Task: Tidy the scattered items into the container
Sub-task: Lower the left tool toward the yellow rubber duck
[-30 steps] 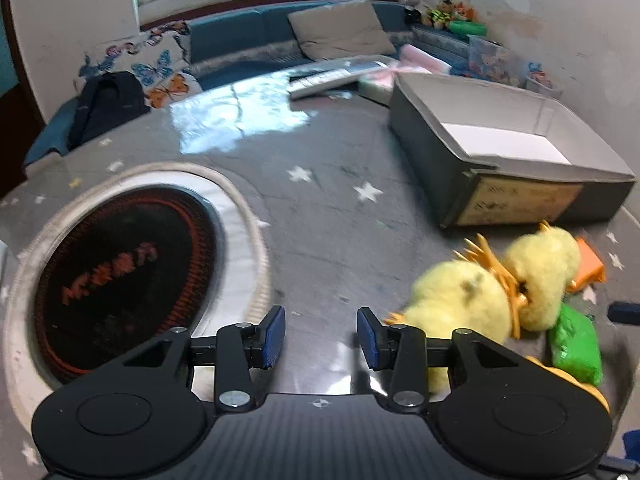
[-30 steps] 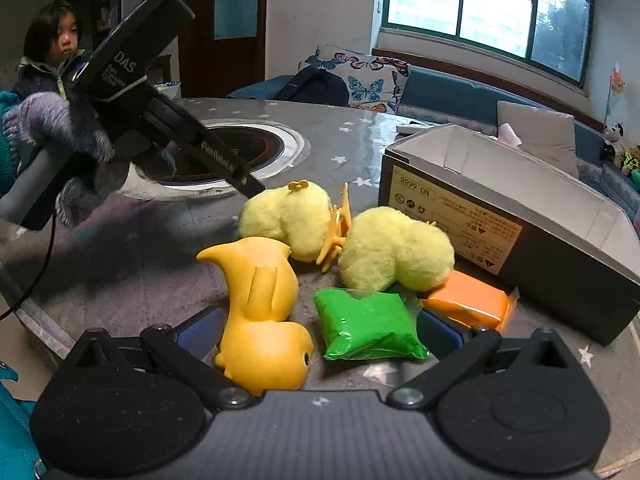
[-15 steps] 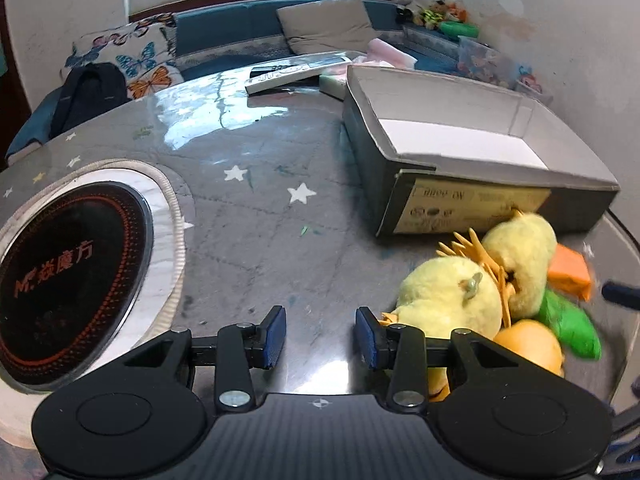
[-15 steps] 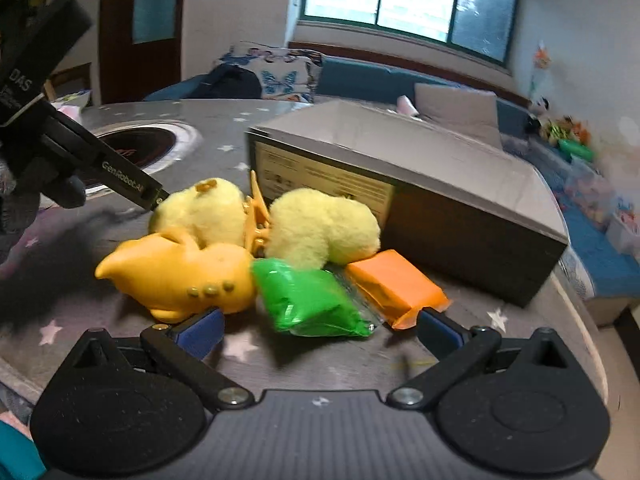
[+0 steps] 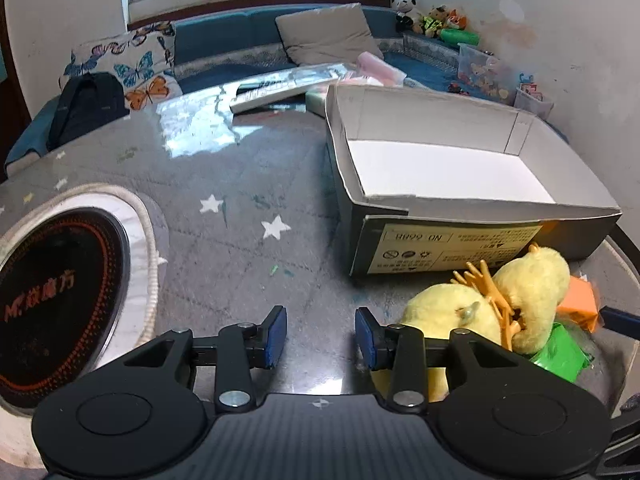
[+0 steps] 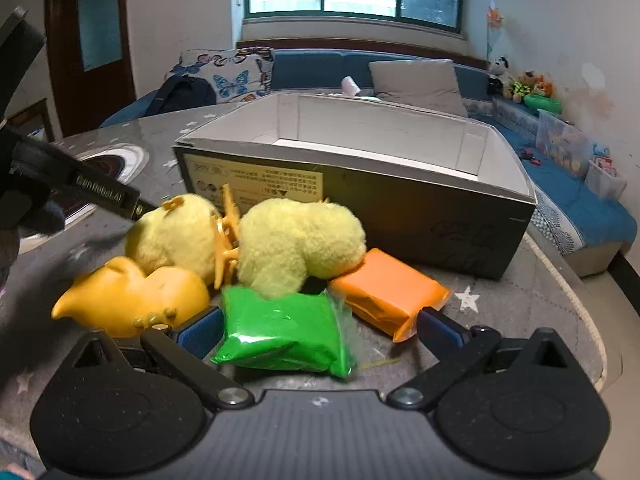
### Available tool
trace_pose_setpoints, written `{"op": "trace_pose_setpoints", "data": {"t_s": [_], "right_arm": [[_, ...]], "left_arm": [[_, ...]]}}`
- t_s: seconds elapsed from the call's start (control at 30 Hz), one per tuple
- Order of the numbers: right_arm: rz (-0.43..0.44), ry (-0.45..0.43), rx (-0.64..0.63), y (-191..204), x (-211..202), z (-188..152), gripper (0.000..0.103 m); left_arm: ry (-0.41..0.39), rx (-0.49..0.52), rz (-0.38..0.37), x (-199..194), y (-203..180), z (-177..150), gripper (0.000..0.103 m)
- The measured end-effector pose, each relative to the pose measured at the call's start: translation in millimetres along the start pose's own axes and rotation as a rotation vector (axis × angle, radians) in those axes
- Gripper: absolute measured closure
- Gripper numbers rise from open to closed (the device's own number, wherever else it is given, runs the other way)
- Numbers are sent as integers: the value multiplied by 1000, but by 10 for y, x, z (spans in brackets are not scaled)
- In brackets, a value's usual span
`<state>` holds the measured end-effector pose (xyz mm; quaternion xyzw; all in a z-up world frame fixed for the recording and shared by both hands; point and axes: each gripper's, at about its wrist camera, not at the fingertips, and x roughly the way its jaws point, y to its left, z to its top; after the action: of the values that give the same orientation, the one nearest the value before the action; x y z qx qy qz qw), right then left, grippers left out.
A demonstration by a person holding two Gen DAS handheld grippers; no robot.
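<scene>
An open grey cardboard box [image 5: 460, 236] [image 6: 400, 200] with a white, empty inside stands on the round table. In front of it lie two fluffy yellow chicks with an orange claw clip [image 6: 226, 236] between them [image 6: 300, 248] [image 5: 532, 292], a yellow rubber duck [image 6: 132, 300], a green packet [image 6: 280, 326] [image 5: 560, 354] and an orange packet [image 6: 388, 288] [image 5: 578, 298]. My right gripper [image 6: 318, 330] is open, its jaws either side of the green packet. My left gripper [image 5: 320, 336] is open and empty above bare table, left of the chicks.
An induction hob [image 5: 52, 292] is set in the table at the left. A flat long package [image 5: 288, 84] lies at the far edge. A sofa with cushions [image 5: 328, 32] and a black backpack [image 5: 84, 108] stands behind. The table edge [image 6: 576, 300] runs right of the items.
Both grippers have swung toward the box. My right gripper has closed in on the green packet, which now lies between its open jaws. The items have not moved.
</scene>
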<state>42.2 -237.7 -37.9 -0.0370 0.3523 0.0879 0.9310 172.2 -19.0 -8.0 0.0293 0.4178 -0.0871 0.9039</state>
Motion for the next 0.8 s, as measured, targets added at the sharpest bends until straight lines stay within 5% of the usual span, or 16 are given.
{"op": "trace_pose_setpoints", "data": {"t_s": [0.33, 0.8], "right_arm": [[5, -13, 34, 119, -248, 63, 0], [9, -11, 53, 357, -426, -86, 0]], "left_arm": [[-91, 67, 12, -396, -100, -104, 61], [-98, 96, 13, -722, -125, -458, 61]]}}
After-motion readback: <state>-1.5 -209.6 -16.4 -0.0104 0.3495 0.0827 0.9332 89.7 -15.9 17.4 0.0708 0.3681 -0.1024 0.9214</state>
